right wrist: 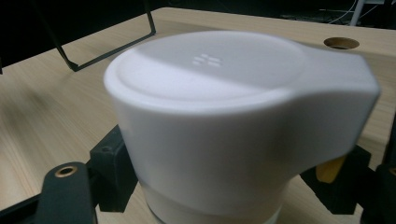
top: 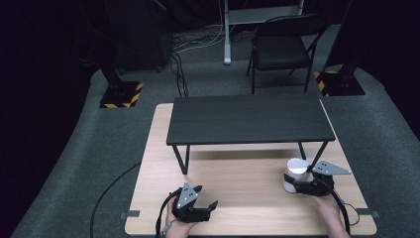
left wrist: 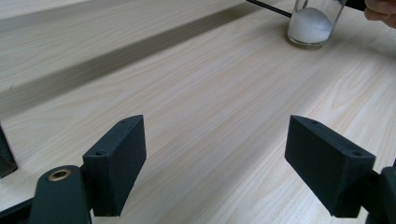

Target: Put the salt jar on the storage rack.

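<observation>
Looks like a recording studio or lab set up for filming. Dark walls all round, grey carpet [top: 99, 148] underfoot. Stand bases with yellow-black hazard tape [top: 121, 94] at upper left and upper right [top: 339, 83]. Loose cables [top: 181, 54] at top centre, beside a folding chair [top: 282, 47]. Light wooden table [top: 237, 213] in the lower middle.

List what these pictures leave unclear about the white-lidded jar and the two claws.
- Right claw, right gripper view: the jar's white lid covers the jaw tips, so whether they press the jar cannot be told.
- Jar top, left gripper view: cut off by the upper edge.
- White contents: too far off to identify.
- Left claw: open over bare table.
</observation>
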Tool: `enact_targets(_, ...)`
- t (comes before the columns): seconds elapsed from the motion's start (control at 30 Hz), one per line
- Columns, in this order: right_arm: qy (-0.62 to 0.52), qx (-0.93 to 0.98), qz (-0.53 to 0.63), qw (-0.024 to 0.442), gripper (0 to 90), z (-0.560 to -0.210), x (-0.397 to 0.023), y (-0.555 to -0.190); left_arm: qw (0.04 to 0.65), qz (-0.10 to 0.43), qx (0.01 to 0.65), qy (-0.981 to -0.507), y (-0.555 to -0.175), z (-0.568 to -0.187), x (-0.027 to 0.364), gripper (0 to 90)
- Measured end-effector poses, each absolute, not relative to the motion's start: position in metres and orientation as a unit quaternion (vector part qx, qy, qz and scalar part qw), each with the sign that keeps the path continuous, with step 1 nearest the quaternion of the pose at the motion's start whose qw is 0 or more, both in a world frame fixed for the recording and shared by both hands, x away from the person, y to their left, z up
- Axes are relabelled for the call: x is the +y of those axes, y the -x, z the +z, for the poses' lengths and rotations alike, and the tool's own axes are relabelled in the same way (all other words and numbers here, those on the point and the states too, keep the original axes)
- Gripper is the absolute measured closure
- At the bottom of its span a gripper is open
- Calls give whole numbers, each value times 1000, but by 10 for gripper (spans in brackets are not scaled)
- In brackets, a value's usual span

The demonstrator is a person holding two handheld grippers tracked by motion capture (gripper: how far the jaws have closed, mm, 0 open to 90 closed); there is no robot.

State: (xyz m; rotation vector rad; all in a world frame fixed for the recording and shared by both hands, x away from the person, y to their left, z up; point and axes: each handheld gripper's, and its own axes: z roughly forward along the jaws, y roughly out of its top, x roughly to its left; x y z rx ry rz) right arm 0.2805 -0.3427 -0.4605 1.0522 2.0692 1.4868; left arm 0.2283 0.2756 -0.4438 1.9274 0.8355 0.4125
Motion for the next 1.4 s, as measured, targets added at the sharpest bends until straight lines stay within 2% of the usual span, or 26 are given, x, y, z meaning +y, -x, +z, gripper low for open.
enact_targets(0.43, -347, 725, 565, 185, 216, -446, -337, -275, 480, 169, 342, -790, -228, -444, 276, 206)
enact_targets(1.4, -238, 713, 620, 227, 219, -350, -308, -283, 480, 167, 342, -790, -229, -444, 276, 206)
